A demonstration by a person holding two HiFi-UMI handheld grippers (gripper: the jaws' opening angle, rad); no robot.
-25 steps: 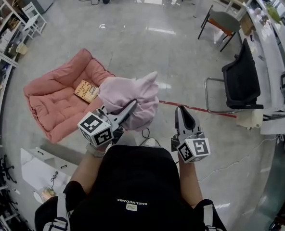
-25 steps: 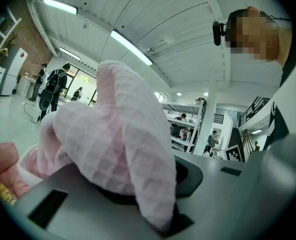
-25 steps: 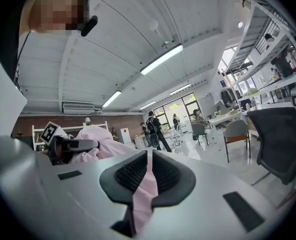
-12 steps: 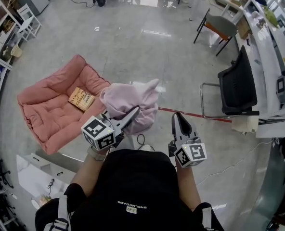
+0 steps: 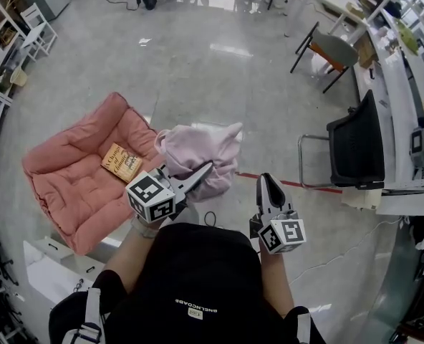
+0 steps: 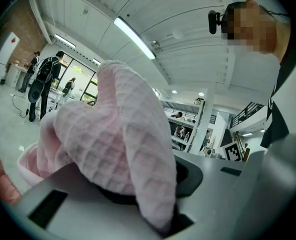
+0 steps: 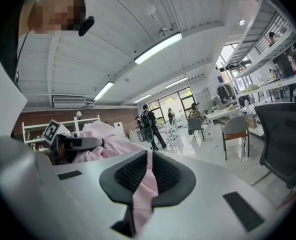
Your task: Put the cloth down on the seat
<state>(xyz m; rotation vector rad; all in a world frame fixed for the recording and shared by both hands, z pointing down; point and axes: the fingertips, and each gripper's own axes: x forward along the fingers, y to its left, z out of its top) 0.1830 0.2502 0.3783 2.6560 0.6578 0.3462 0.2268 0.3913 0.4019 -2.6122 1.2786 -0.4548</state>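
Fingers of both grippers clenched on the pink cloth: my left gripper bites the bunched bulk, my right gripper a thin strip. Cloth held up over the glossy grey floor, just right of the pink cushioned seat. Book lies on the seat. Black chair far right.

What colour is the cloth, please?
The cloth is pale pink, waffle-textured; clearest in the left gripper view.
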